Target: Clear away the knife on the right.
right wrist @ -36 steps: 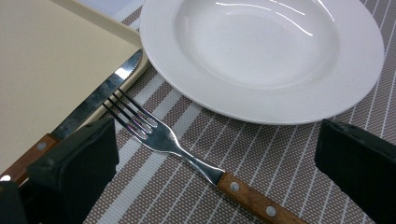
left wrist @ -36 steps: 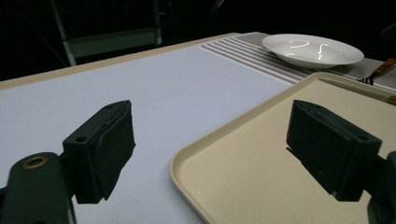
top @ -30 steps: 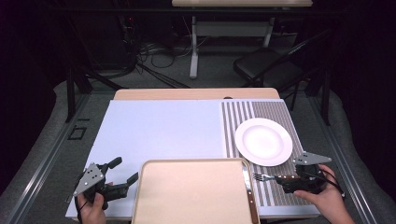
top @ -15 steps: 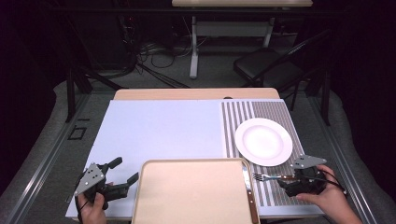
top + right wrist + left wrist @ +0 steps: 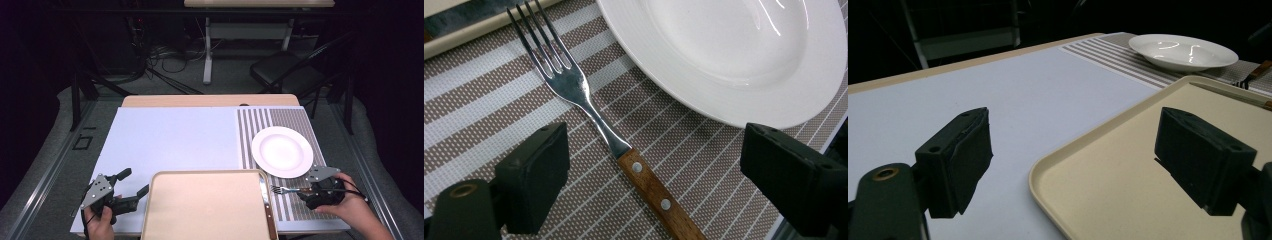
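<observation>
Astride fork (image 5: pixel 624 150), right gripper (image 5: pixel 664 170) low, open.

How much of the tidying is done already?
A knife already lies on the tray. The right gripper has just been closing its jaws around the fork, with the wooden handle between them but not pinched yet. The plate sits untouched on the striped mat. The left gripper waits open.

A wooden-handled steel fork (image 5: pixel 610 136) lies flat on the striped placemat (image 5: pixel 484 95), tines just beside the tray (image 5: pixel 210 210).
</observation>
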